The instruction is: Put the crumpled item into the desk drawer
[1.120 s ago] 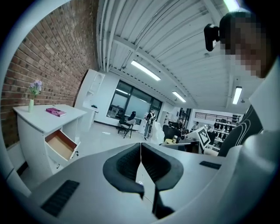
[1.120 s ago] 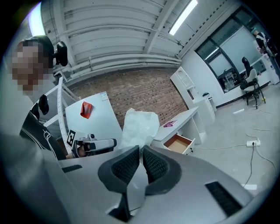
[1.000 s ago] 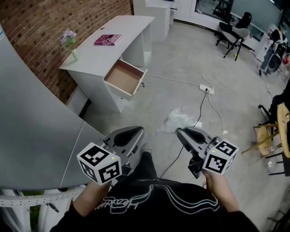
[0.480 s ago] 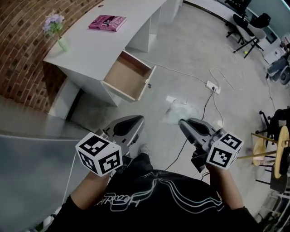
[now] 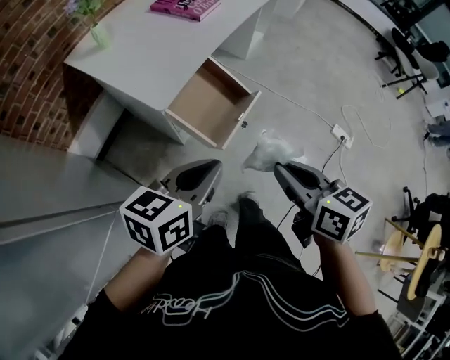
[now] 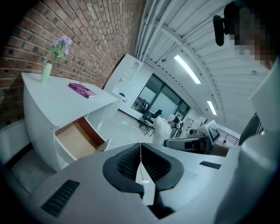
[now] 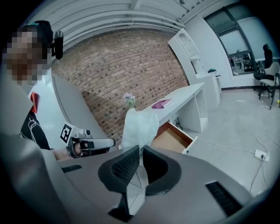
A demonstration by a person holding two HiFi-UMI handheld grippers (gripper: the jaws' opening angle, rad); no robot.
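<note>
— Where is the crumpled translucent white plastic item (image 5: 271, 150)?
— Pinched at its lower edge by the right gripper (image 5: 279, 170), whose jaws are clamped tight on it. It hangs in the air above the grey floor, just right of the front of the open wood-lined desk drawer (image 5: 211, 105) and not yet in it.
— How are the hands placed?
— Both are at waist height with the forearms pointing away from the body. The right gripper is aimed at the white desk (image 5: 148, 63). The left gripper (image 5: 200, 174) is level with it on the left, its jaws pressed together with nothing between them.
— What has changed over the last second?
— The person has walked closer. The desk and drawer were far off and now lie just beyond the grippers, and the item has come up beside the drawer. The pink book (image 5: 186, 5) on the far desktop is now at the edge of the head view.
</note>
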